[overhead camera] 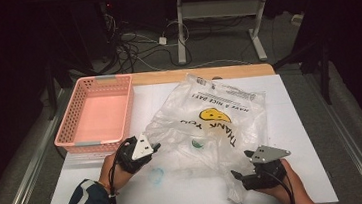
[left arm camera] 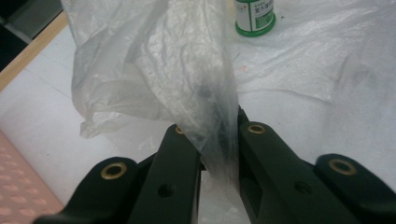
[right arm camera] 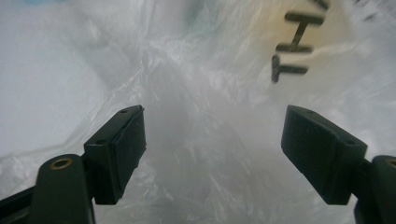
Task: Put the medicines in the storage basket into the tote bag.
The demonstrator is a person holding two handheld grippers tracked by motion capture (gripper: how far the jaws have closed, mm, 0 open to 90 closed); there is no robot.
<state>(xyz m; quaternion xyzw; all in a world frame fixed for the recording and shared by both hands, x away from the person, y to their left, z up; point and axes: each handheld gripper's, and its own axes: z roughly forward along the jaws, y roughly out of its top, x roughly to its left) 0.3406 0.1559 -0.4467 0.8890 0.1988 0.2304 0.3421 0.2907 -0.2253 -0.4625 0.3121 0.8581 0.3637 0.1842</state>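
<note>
The plastic bag (overhead camera: 211,124) lies lengthwise from the worktop's (overhead camera: 298,136) far edge toward its near edge. The left gripper (overhead camera: 154,147) fingers (left arm camera: 177,158) pinch the bag's edge; the right gripper (overhead camera: 237,173) fingers (right arm camera: 119,149) gape wide, holding nothing.

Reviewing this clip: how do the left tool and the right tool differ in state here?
The left tool is shut on a bunched fold of the plastic bag; the right tool is open, jaws wide apart with bag film between them. In the high view, the left sits at the bag's left edge, the right at its near corner. Both are black and hand-held.
</note>
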